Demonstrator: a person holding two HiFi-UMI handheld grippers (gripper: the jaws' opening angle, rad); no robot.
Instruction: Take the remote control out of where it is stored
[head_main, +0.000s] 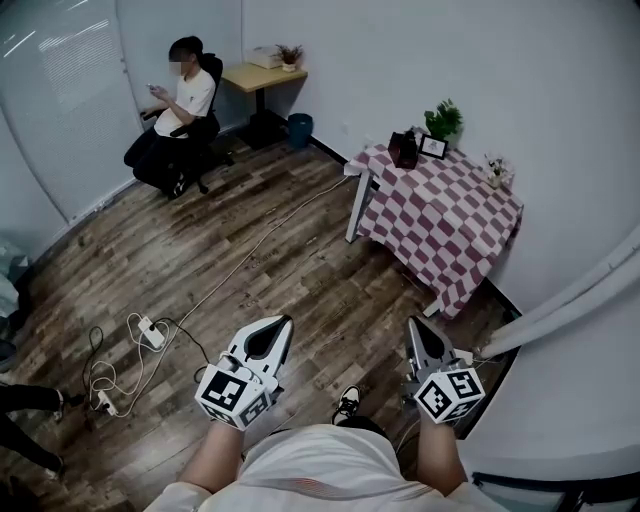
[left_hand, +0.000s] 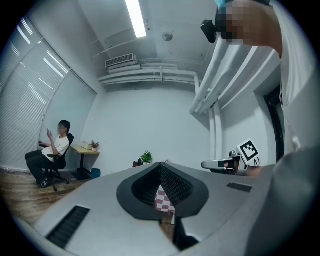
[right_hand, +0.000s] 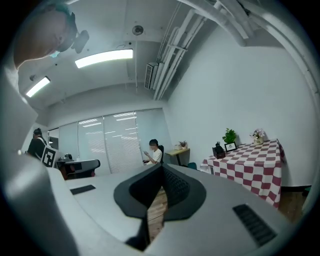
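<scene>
here, the left tongs (head_main: 283, 322) are closed and empty. in the left gripper view their dark pads (left_hand: 176, 185) meet at the tip, and only a slice of checked cloth shows through the slot below. the right tongs (head_main: 415, 323) are closed too, with nothing gripped. in the right gripper view their pads (right_hand: 176, 186) come together at the tip, with bare wooden floor (right_hand: 156, 210) showing behind the slot. both are held low in front of the person, side by side and apart, tips pointing forward. each carries its marker cube close to the wrist, and the person's forearms run back from there to a light shirt at the bottom of the head view. a shoe (head_main: 346, 404) shows on the floor between the two tongs.

ahead and to the right, well apart from both tongs, a bench (head_main: 440, 215) stands against the white wall, draped in a red and white checked cloth. at its far end stand a dark boxy object (head_main: 403, 149), a small picture frame (head_main: 433, 147) and a potted plant (head_main: 443, 120). a small vase of flowers (head_main: 494, 170) sits near the wall edge. the remote control cannot be made out in any view, and whether it sits in or by the dark object i cannot tell.

to the left, a power strip (head_main: 150, 332) lies on the floor with white cables. in the far corner a seated person (head_main: 182, 105) is on an office chair beside a small desk (head_main: 263, 75), with a blue bin (head_main: 299, 128) next to it.
</scene>
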